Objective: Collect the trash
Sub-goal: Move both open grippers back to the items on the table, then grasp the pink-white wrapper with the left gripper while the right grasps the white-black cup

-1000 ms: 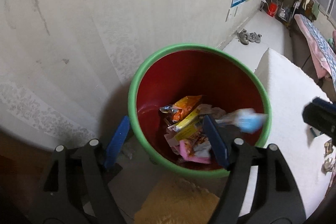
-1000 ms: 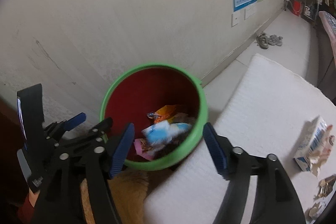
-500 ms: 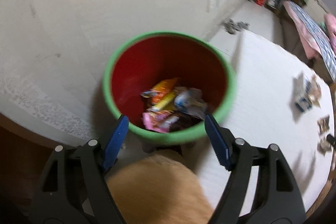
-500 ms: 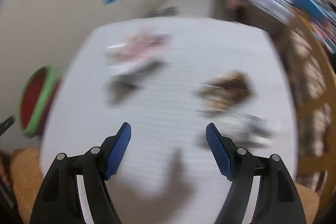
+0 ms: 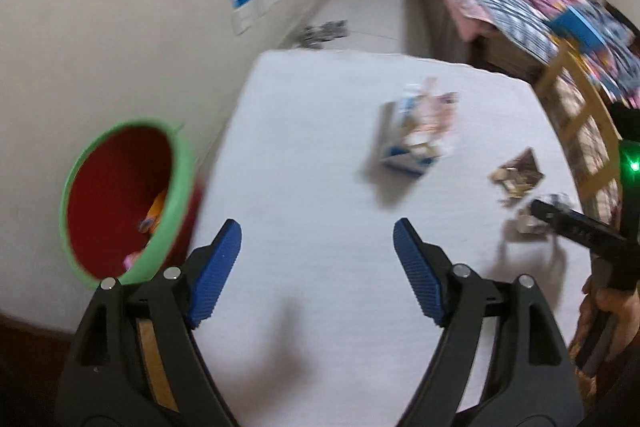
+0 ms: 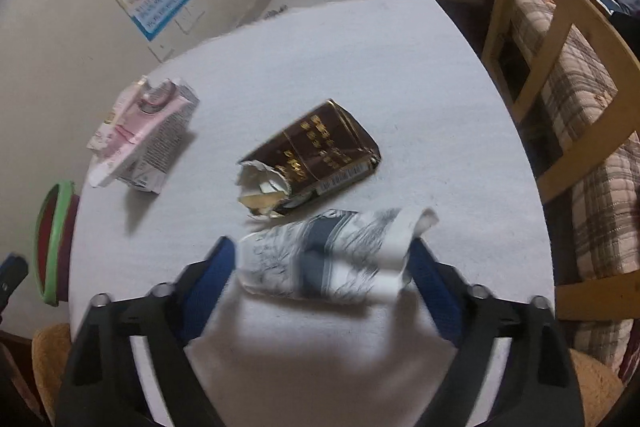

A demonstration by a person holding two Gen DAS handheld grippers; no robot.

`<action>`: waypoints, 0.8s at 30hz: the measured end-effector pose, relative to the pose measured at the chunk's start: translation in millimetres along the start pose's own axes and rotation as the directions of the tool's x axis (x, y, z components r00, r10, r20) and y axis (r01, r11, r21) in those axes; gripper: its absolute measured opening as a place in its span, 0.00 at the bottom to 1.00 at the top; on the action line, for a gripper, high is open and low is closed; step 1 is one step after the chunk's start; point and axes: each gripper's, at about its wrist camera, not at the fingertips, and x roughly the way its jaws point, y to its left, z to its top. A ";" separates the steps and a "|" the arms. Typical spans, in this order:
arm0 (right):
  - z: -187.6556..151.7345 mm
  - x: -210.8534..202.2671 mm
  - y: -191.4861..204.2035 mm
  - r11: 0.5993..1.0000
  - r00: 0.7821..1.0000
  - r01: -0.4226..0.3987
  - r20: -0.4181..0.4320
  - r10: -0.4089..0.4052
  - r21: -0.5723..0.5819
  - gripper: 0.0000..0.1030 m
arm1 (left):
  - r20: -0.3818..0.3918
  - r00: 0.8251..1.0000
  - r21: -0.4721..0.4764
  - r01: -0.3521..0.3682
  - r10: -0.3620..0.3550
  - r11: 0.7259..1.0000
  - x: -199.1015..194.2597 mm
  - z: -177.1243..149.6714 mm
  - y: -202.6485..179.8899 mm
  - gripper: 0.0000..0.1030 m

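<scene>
bin [image 5: 120,203] is red inside with a bright green rim. table [image 6: 360,67] is plain white. one carton [image 6: 144,135] is pink and white, the packet [image 6: 316,155] is dark brown with gold lettering, and the wrapper [image 6: 332,259] is white with navy bands and sketchy black lines. gripper pads [image 5: 216,267] are blue on black arms.

A crumpled wrapper [image 6: 328,259] is filling the right hand-held gripper [image 6: 320,267]'s gap; bare table [image 5: 312,195] is lying beyond the left hand-held gripper [image 5: 318,251].
</scene>
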 end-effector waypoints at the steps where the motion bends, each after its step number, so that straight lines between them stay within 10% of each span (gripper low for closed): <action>1: 0.8 -2.7 -0.4 1.000 1.000 -0.010 0.001 0.010 0.001 0.56 | 0.005 1.000 0.019 0.015 -0.015 1.000 1.9 5.8 -9.7 0.74; 6: -16.8 -27.6 -11.0 0.991 0.992 -0.124 0.007 0.124 0.046 0.24 | -0.014 0.998 0.072 0.060 -0.059 0.996 32.8 40.0 -50.5 0.75; 17: -65.1 -35.3 -26.3 0.971 0.973 -0.228 -0.020 0.230 0.078 0.26 | -0.129 0.992 0.108 0.019 -0.005 0.994 110.6 85.1 -96.2 0.74; 24: -66.5 -43.9 -29.5 0.961 0.963 -0.268 0.040 0.266 0.074 0.45 | -0.152 0.988 0.060 0.040 -0.031 0.997 110.4 83.3 -89.7 0.42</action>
